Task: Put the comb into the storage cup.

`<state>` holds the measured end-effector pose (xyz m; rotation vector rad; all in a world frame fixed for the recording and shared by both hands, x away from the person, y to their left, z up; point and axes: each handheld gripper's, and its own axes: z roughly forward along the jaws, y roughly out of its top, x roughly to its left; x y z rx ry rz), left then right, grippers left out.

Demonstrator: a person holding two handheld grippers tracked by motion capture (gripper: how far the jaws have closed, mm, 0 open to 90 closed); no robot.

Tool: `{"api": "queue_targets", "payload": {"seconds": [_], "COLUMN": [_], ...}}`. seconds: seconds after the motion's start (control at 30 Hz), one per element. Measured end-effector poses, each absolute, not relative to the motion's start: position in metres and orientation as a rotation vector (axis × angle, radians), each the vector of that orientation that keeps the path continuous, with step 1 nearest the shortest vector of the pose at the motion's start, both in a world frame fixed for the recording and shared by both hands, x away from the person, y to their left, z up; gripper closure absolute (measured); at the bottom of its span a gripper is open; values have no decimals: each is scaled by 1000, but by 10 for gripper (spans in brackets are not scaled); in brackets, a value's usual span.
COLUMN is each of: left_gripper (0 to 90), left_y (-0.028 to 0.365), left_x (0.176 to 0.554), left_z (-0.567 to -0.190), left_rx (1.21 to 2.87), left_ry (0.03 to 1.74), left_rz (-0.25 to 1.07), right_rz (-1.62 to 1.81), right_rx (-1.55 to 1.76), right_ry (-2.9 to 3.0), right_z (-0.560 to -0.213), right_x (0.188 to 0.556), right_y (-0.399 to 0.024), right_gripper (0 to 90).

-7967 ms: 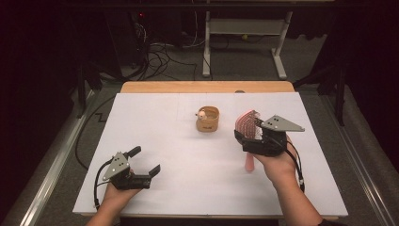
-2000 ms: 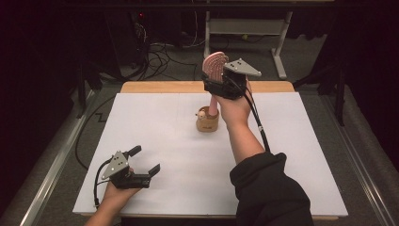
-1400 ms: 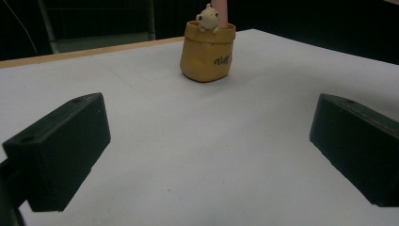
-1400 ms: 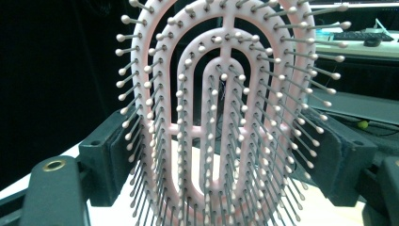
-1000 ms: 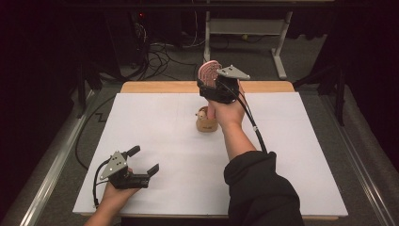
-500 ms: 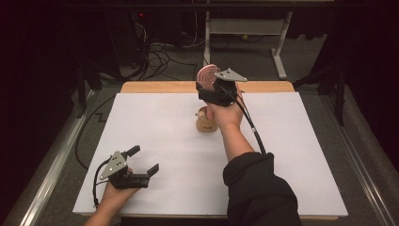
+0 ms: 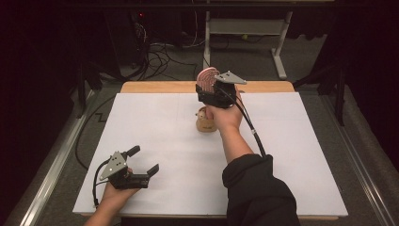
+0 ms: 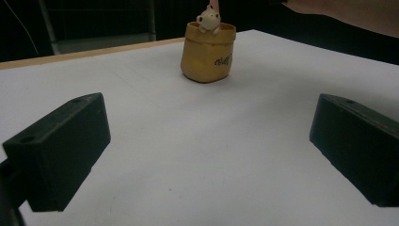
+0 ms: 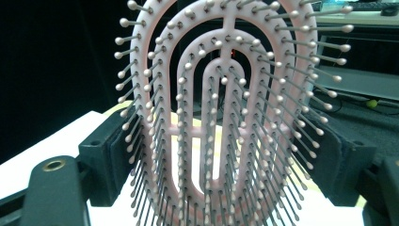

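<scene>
Right gripper (image 7: 212, 89): jaws clamped on pink hairbrush (image 9: 221, 117), bristles facing its camera; high view placed it raised above the yellow pot (image 7: 205, 123) mid-worktop (image 7: 155, 122), arm outstretched. Left gripper (image 7: 141, 165): jaws spread, empty, low at the near-left, aimed at pot.

A white sheet (image 7: 155, 127) covers the table in mid-frame, a strip of wooden tabletop (image 7: 160, 87) showing along its far edge. Beyond lies grey carpet (image 7: 179, 66) with tangled black cables (image 7: 157, 54) at upper centre and a white desk frame (image 7: 277, 47) at upper right. The surroundings are dark.
</scene>
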<state>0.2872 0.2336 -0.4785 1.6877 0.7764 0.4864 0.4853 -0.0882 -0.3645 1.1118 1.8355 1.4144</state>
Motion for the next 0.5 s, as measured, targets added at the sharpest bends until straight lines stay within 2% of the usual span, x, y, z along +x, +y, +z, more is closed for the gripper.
{"api": "queue_targets", "payload": {"seconds": [0.5], "left_gripper": [0], "left_y": [234], "left_x": [288], "left_z": [-479], "left_rx": [1687], "left_ry": [780], "left_rz": [483], "right_rz": [1408], "right_rx": [1137], "right_ry": [1843], "right_z": [-372], "right_x": [484], "right_y": [-91], "right_gripper": [202]}}
